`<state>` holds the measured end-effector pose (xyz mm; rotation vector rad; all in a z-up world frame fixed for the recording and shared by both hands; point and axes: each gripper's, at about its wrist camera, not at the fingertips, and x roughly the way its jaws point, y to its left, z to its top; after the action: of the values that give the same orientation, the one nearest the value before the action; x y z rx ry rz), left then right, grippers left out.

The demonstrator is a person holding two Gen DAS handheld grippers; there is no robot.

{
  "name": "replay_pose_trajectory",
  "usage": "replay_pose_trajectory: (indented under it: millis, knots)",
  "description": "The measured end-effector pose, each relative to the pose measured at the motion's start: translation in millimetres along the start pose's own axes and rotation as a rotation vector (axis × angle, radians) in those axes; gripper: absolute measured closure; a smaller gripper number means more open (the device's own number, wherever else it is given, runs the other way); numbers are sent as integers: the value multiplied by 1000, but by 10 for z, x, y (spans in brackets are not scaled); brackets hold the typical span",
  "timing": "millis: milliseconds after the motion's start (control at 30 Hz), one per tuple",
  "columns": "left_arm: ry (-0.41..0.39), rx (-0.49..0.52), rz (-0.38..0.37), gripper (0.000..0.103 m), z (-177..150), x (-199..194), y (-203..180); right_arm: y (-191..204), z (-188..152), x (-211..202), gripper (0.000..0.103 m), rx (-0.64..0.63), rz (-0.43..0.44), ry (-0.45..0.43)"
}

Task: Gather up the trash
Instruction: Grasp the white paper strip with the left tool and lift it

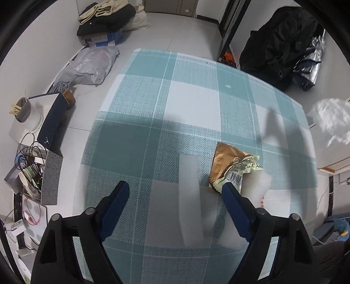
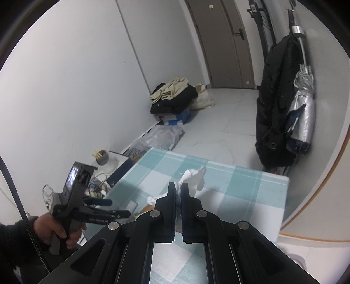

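A white-walled room with a pale tiled floor holds a low table (image 1: 196, 104) covered in a teal and white checked cloth. Only the right wrist view takes in the tall grey door (image 2: 221, 41) at twelve o'clock and the black coat (image 2: 275, 102) hanging at two o'clock with a silver umbrella (image 2: 303, 109) beside it; the left wrist view looks steeply down on the cloth instead. Both views show the pile of clothes (image 1: 107, 16) on a blue box against the far wall. The left gripper (image 1: 176, 189) hangs over the cloth with its blue fingers (image 1: 118, 196) spread wide and nothing between them; a crumpled gold and cream wrapper (image 1: 231, 166) lies on the cloth at its right fingertip, at about three o'clock. The right wrist view alone shows the hand (image 2: 54, 229) gripping that tool. The right gripper (image 2: 178, 185) is pressed together, pinching a white tissue (image 2: 194, 177) above the table.
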<state>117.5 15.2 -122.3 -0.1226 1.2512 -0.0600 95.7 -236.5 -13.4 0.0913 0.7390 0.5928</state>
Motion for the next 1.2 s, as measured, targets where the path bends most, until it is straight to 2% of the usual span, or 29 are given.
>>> replay_pose_trajectory:
  millis: [33, 167, 200, 267, 300, 400, 433, 733, 867, 1033, 1200]
  knots:
    - [5, 6, 1, 33, 11, 15, -4, -15, 4, -18, 100, 3, -1, -5]
    - [19, 35, 7, 42, -5, 62, -54, -76, 13, -56, 100, 20, -7, -13]
    - [21, 43, 6, 51, -10, 76, -62, -82, 15, -63, 100, 21, -10, -13]
    - [13, 73, 24, 58, -21, 79, -107, -86, 14, -75, 100, 20, -16, -15]
    - [11, 96, 25, 70, -36, 79, -142, -94, 13, -85, 100, 19, -20, -17]
    - [5, 164, 79, 86, -86, 71, -221, -124, 9, -104, 100, 26, -24, -19]
    - [5, 172, 75, 89, -93, 65, -231, -125, 6, -112, 100, 25, -29, -19]
    - [-15, 139, 71, 97, -73, -4, -148, -21, -11, -142, 100, 34, -109, -26]
    - [-30, 92, 32, 97, -83, -66, -118, 94, -24, -167, 100, 35, -141, -34]
    - [-118, 63, 41, 97, -138, -277, -98, 223, -54, -177, 100, 34, -161, -45]
    - [-178, 36, -30, 97, -166, -454, -47, 326, -118, -209, 100, 46, -171, -40]
